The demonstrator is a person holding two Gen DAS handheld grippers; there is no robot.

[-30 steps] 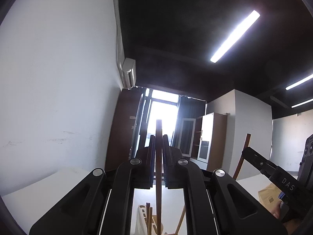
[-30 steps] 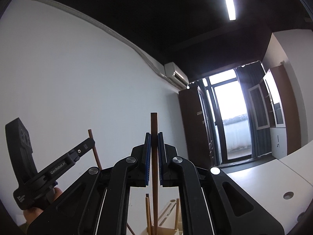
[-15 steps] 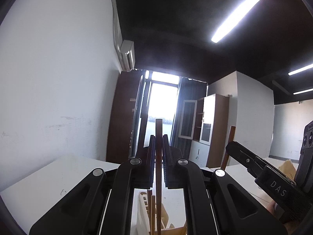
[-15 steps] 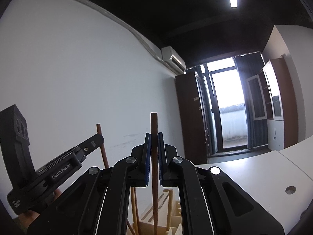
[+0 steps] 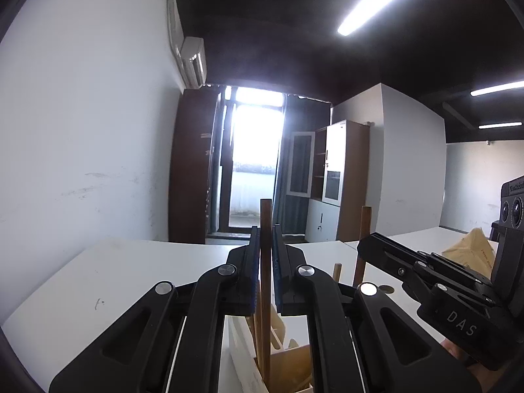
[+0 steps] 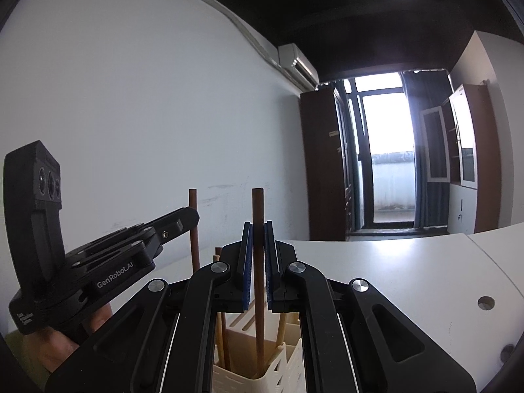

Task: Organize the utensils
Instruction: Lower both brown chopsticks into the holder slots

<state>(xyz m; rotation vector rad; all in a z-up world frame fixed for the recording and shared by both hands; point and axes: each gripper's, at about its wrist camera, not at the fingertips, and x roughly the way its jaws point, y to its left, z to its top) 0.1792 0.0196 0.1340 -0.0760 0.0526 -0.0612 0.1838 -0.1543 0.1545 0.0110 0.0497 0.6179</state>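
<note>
Over the white table (image 6: 409,271), each gripper clamps an upright chopstick (image 6: 257,229).

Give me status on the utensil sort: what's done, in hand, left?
Done: a few wooden sticks already stand in the cream holder. In hand: the left gripper and right gripper each clamp one upright dark chopstick, lower ends at or inside the holder. Left: releasing both. Nothing else waiting is visible.
</note>
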